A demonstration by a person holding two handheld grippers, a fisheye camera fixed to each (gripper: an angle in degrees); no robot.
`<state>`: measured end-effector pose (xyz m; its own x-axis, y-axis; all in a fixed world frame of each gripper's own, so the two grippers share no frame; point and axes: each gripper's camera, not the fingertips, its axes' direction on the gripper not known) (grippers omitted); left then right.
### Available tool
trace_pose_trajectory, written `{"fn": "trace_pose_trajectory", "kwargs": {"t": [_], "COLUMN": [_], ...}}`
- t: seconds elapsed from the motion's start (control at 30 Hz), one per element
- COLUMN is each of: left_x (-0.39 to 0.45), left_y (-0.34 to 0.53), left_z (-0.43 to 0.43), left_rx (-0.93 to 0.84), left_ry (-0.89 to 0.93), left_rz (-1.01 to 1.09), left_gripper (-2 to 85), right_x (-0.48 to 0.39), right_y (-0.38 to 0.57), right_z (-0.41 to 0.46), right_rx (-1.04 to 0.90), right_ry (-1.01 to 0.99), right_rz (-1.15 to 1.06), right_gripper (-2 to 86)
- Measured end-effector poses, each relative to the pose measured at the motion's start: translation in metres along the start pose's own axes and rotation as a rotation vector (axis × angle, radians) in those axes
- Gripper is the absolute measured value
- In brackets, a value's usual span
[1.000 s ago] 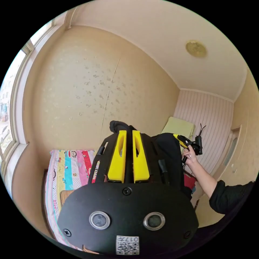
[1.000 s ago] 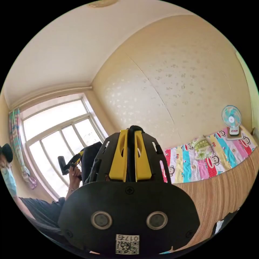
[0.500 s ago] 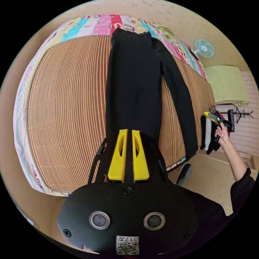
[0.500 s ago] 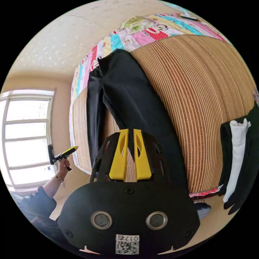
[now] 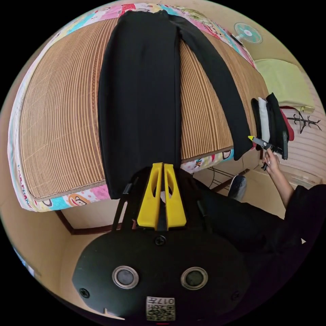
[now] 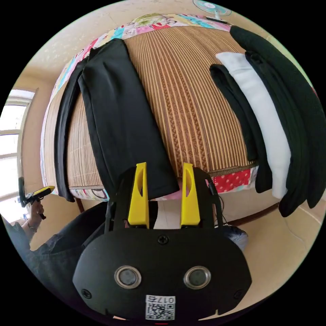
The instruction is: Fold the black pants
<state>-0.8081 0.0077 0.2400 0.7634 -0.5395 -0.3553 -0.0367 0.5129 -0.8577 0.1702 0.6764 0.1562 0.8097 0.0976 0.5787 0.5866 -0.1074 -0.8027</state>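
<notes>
The black pants [image 5: 139, 102] lie flat and lengthwise on the bamboo mat [image 5: 57, 119], waist at the far end, both leg hems hanging over the near bed edge. My left gripper [image 5: 162, 165] is shut, its tips pinching the hem of one leg. In the right gripper view the pants [image 6: 122, 129] spread in a V. My right gripper [image 6: 164, 165] is open there, its jaws standing on either side of the other leg's hem without pressing it. The left gripper [image 6: 51, 189] is at the far hem in a hand. The right gripper [image 5: 253, 138] sits by its hem.
A row of folded black and white clothes [image 6: 265, 112] lies on the mat [image 6: 190, 102] beside the pants, draping over the edge. A patterned sheet borders the mat, with a small fan [image 5: 248, 33] at the far side. The person's dark-clothed legs and a shoe [image 5: 237, 186] are below the bed edge.
Both cameras swung down from the wall to the bed. The pants went from held up in the air to laid flat on the mat. The right gripper's jaws opened and let its hem go.
</notes>
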Motion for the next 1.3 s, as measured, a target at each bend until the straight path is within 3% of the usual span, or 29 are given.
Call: {"fn": "trace_pose_trajectory", "kwargs": {"t": [0.13, 0.2, 0.27, 0.37, 0.47, 0.57, 0.63, 0.77, 0.93, 1.03, 1.13, 1.3], "left_x": [0.032, 0.054, 0.086, 0.128, 0.153, 0.142, 0.123, 0.092, 0.092, 0.083, 0.064, -0.007], "left_y": [-0.052, -0.079, -0.112, -0.155, -0.186, -0.191, -0.187, -0.175, -0.164, -0.154, -0.139, -0.085], "left_z": [-0.018, -0.024, -0.034, -0.045, -0.035, -0.023, -0.025, -0.028, -0.035, -0.04, -0.053, -0.085], "left_rx": [0.122, 0.17, 0.22, 0.174, 0.041, -0.015, 0.024, 0.108, 0.137, 0.195, 0.283, 0.447], "left_ry": [0.135, 0.247, 0.448, 0.589, 0.598, 0.535, 0.52, 0.637, 0.632, 0.683, 0.776, 0.887], "left_rz": [0.059, 0.107, 0.19, 0.253, 0.259, 0.185, 0.101, -0.056, -0.071, -0.102, -0.102, -0.169], "left_gripper": [-0.2, 1.0, 8.5, 18.3, 15.7, 4.5, 2.6, 1.2, 0.8, 0.8, 0.9, 1.1], "right_x": [0.011, 0.014, 0.008, -0.024, -0.059, -0.059, -0.035, 0.01, -0.01, -0.038, -0.087, -0.267], "right_y": [0.016, 0.031, 0.05, 0.058, 0.047, 0.018, -0.022, -0.155, -0.342, -0.416, -0.435, -0.377], "right_z": [-0.005, -0.034, -0.083, -0.124, -0.125, -0.109, -0.111, -0.133, -0.084, -0.044, -0.046, -0.084], "right_rx": [-0.024, 0.033, 0.148, 0.199, 0.093, -0.136, -0.187, 0.081, 0.162, 0.167, 0.264, 0.507], "right_ry": [-0.04, -0.178, -0.413, -0.621, -0.811, -0.745, -0.716, -0.649, -0.753, -0.657, -0.496, -0.203], "right_rz": [-0.102, -0.088, -0.134, -0.31, -0.556, -0.755, -0.726, -0.519, -0.224, -0.068, -0.012, -0.425], "right_gripper": [4.3, 3.2, 2.5, 2.1, 2.2, 3.0, 3.6, 8.5, 16.2, 14.3, 5.2, 3.5]}}
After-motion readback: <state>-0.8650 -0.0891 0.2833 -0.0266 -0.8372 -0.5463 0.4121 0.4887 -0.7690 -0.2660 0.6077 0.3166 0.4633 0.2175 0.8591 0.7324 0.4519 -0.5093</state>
